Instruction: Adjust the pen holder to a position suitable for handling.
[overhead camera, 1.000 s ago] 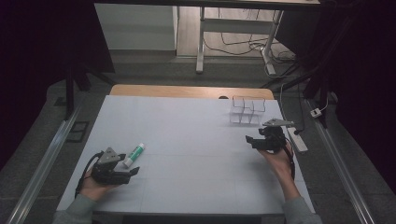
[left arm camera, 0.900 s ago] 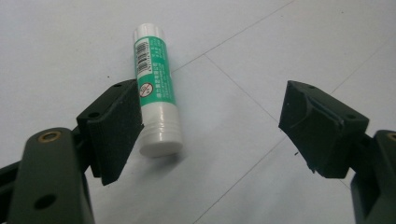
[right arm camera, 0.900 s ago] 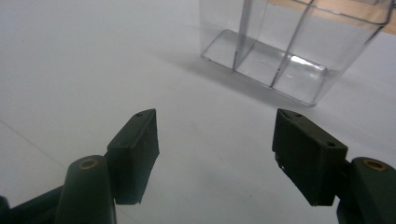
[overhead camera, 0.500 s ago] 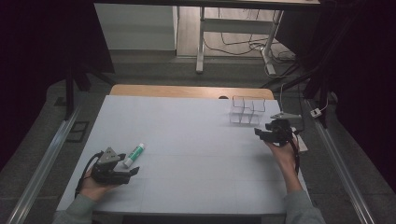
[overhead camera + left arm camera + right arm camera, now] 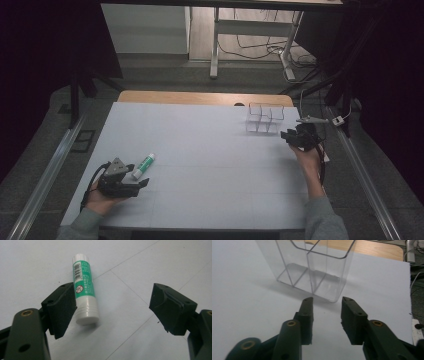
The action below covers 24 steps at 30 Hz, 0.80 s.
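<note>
Green-and-white glue stick (image 5: 84,292) is lying flat on the pale bench (image 5: 210,165), down at the near left, and nothing has picked it up yet. The left tool (image 5: 134,185) sits right beside it with its jaws spread wide; in the left gripper view one pad (image 5: 62,308) is just about against the side of the stick while the other stands well off, so it's released and not squeezing anything.

Over on the far right, the right tool (image 5: 327,315) is aimed at the near corner of the clear plastic organizer (image 5: 317,272), the one with the little upright compartments. Its jaws have just been closing in, and there's only a narrow gap left, with nothing between them. They're short of the organizer wall, not touching it.

My read on progress: basically at the start. All the compartments I can see look empty, and the stick is well apart from the organizer, clear across the bench. Looks like the job is getting the stick into one of those slots, so the grab, the carry and the drop are all still to do.
</note>
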Motion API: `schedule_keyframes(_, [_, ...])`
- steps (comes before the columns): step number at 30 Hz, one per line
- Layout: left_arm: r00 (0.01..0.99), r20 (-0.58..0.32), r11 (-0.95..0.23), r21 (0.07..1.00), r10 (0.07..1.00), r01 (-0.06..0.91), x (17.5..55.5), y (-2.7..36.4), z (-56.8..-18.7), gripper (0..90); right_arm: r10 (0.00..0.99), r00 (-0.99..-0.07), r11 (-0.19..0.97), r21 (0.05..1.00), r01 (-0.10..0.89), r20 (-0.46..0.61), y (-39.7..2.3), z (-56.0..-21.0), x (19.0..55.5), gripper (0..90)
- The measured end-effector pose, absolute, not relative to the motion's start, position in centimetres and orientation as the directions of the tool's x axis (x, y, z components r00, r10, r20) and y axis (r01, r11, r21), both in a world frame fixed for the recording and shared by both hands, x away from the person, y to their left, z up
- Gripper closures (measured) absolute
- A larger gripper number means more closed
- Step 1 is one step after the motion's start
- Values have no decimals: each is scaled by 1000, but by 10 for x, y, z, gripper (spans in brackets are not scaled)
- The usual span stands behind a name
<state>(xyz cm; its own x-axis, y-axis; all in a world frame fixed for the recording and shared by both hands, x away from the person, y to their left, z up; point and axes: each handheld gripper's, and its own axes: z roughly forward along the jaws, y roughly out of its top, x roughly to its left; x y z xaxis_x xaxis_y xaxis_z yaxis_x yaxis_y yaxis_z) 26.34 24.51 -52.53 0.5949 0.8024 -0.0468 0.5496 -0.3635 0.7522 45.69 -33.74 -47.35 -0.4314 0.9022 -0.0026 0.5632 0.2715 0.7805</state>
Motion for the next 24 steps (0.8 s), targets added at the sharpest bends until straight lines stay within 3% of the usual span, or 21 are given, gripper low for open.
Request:
schedule_keyframes(7, [592,-44,-366,748,805,553,263,245,-526,213,900,-437,283,782,555,-16,-342,-477,470,881])
schedule_keyframes(24, [570,-32,-362,743,821,564,262,245,-527,213,896,-443,287,786,548,-19,-343,-489,507,891])
